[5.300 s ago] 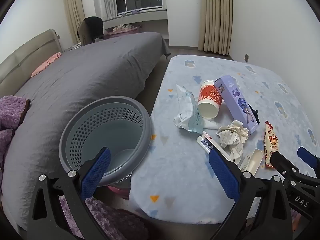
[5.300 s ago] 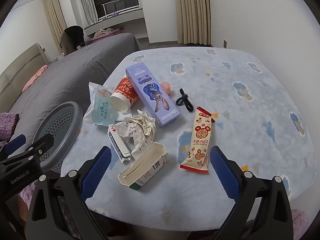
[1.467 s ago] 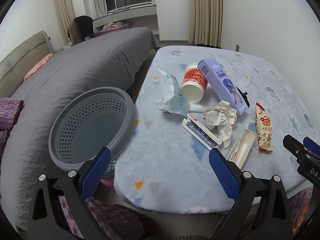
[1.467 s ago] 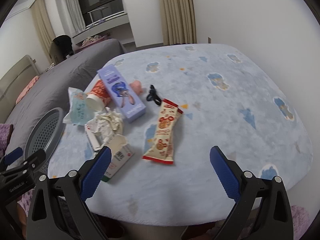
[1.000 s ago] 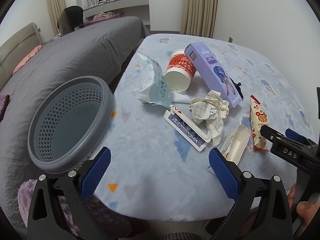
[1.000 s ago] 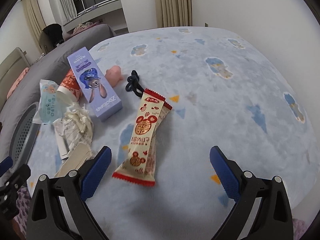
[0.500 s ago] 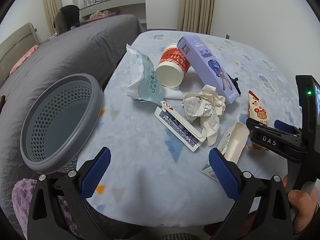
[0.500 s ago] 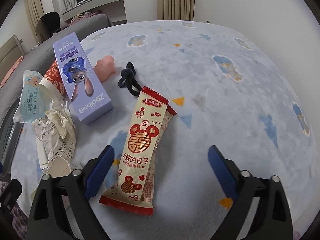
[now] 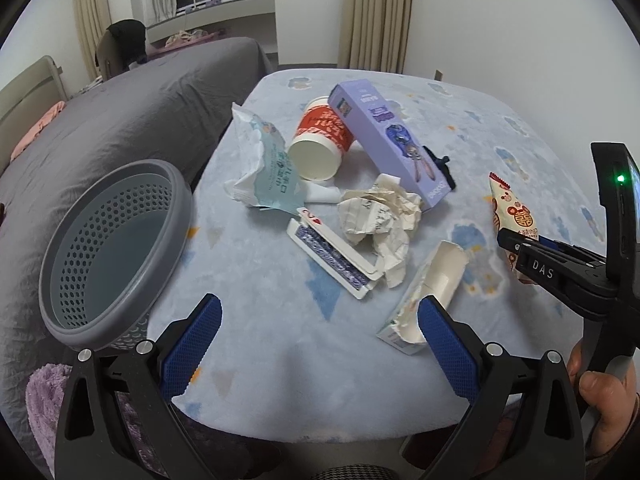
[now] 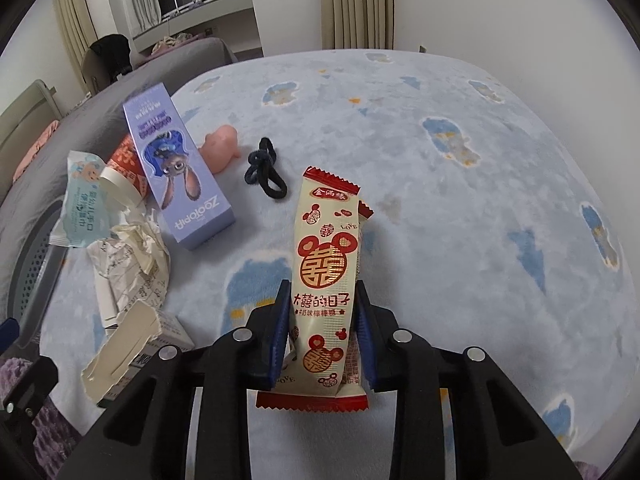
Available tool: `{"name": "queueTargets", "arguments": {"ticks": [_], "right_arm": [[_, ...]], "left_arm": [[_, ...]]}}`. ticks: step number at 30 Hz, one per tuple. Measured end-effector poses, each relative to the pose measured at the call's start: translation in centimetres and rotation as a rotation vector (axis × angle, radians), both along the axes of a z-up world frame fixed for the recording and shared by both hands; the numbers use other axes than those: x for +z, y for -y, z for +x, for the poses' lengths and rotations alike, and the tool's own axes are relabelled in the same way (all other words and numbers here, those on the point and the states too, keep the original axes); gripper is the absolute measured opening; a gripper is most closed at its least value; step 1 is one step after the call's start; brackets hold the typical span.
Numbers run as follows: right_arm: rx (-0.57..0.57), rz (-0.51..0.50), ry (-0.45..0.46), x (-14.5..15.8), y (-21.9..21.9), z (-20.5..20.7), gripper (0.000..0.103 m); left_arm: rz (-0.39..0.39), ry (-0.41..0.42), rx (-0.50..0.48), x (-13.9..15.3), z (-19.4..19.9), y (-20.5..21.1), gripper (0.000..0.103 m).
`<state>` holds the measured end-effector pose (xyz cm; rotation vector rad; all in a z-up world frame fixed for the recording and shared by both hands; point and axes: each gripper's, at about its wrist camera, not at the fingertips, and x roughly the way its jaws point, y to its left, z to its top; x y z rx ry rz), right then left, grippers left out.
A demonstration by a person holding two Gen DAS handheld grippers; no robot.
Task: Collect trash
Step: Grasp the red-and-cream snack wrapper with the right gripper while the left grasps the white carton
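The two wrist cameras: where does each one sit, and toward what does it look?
Left wrist: sits on the left gripper, open, looking down over the table at the grey basket and the crumpled paper; the right gripper and a hand show.
Right wrist: sits on the right gripper, its jaws closing around the snack wrapper.
Shared: snack wrapper, crumpled paper, purple box, torn carton.

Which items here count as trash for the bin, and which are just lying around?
Job:
cream-and-red snack wrapper
crumpled white paper
torn white carton
red paper cup
grey perforated basket

Lying about, probably:
black hair tie
pink toy pig
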<state>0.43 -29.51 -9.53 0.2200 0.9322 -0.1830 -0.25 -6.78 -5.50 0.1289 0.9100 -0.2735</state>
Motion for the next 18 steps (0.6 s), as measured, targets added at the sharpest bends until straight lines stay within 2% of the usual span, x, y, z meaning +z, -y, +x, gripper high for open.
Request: {"name": "queueTargets", "arguments": {"ticks": [9,18], "right_arm": [[-0.024,0.055,0.046,0.7,1.4,-5.0,0.030],[-0.014,0.083,0.073,0.5,1.7,-6.4,0.030]], "left_arm": [[0.017,-0.013,-0.053,-0.6,-0.9,1.9,0.097],[0.066,-0.004,-0.107,-2.6,-0.2,4.6,0.097]]}}
